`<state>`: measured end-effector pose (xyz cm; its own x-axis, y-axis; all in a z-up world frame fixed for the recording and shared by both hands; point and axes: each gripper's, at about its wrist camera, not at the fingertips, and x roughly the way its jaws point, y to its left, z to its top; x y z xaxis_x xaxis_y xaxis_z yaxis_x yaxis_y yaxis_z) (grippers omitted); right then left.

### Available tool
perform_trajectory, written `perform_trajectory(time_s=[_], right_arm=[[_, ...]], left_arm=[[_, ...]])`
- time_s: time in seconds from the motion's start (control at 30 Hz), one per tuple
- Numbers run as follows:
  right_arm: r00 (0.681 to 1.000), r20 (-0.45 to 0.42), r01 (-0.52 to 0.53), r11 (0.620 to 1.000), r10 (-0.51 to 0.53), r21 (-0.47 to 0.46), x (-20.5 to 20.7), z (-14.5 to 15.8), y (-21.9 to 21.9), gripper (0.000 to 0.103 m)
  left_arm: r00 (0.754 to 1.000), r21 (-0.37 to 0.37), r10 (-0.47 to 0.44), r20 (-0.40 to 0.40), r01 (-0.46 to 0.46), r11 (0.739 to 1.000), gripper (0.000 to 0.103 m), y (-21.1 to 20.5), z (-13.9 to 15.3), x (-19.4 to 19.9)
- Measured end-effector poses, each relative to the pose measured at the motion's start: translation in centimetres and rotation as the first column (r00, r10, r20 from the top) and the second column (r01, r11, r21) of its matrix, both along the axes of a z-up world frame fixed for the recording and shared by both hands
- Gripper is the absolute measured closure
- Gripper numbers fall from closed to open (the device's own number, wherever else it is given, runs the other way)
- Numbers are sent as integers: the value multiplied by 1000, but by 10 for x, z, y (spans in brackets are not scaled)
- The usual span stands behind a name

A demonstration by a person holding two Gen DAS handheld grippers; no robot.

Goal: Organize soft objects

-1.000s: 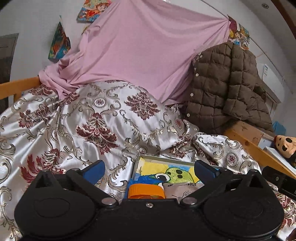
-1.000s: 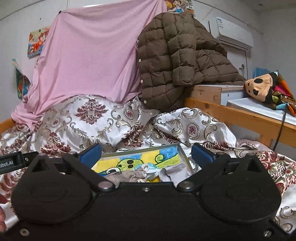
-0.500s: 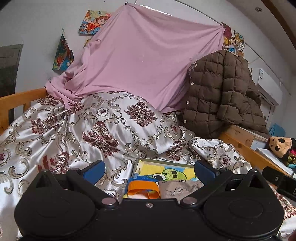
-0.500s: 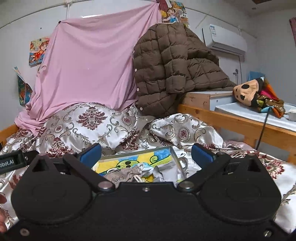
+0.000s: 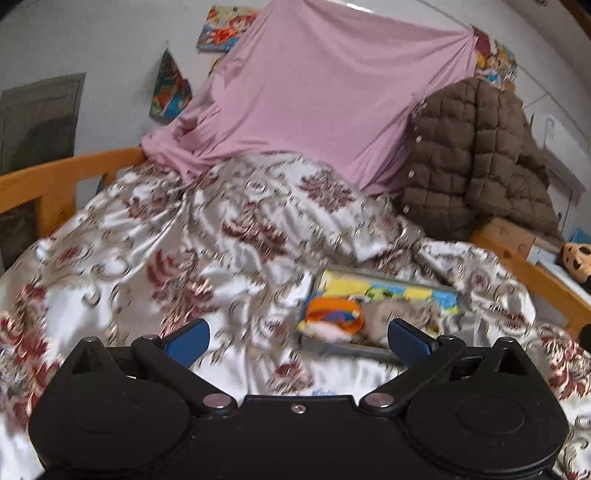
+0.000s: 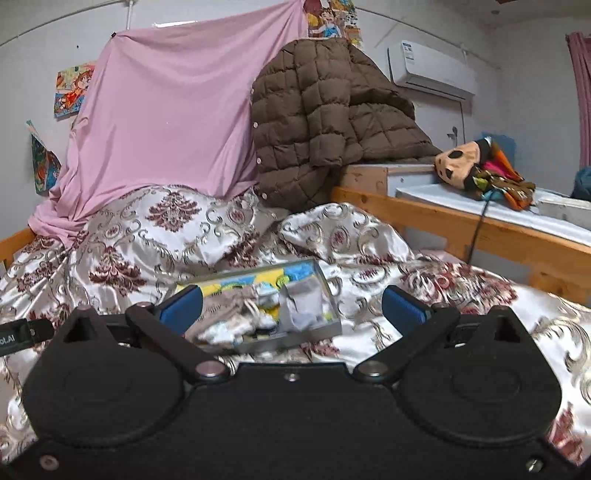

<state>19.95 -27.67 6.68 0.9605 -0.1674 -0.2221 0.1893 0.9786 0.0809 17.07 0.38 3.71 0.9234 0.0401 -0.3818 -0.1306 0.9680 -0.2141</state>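
both the left gripper (image 5: 298, 338) and right gripper (image 6: 292, 304) have pulled back from the tray (image 6: 314, 330) on the quilt (image 5: 155, 236), jaws apart and empty. the grey sock (image 6: 300, 306) and orange band (image 5: 334, 314) lie untouched inside it, so sorting looks yet to start.

This is a bedroom in a home: a wooden bed frame (image 6: 436, 218) with a patterned satin bedspread (image 6: 177, 229), a brown quilted jacket (image 6: 325, 122), cartoon posters (image 5: 225, 29) and an air conditioner (image 6: 428, 70) on the far wall.

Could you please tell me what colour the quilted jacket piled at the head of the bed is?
The quilted jacket is brown, clearest in the right wrist view.
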Motion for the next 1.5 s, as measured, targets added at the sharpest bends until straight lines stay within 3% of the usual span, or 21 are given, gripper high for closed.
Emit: perform_trajectory(time_s=[0.43,0.9,1.5], right_arm=[[994,-106,-16,1000,17,8,-44,-29,5,1],[982,-184,-48,998,42,-28,-70,-46,22,1],[970,-234,-90,994,72,-66,-69,-55,33,1]], left_arm=[[991,35,13,-135,-9,999,1,4,-35,-51],[986,108,0,-166,19,994,1,-2,-45,-83],[983,152,-10,-182,38,988,1,-10,-51,-84]])
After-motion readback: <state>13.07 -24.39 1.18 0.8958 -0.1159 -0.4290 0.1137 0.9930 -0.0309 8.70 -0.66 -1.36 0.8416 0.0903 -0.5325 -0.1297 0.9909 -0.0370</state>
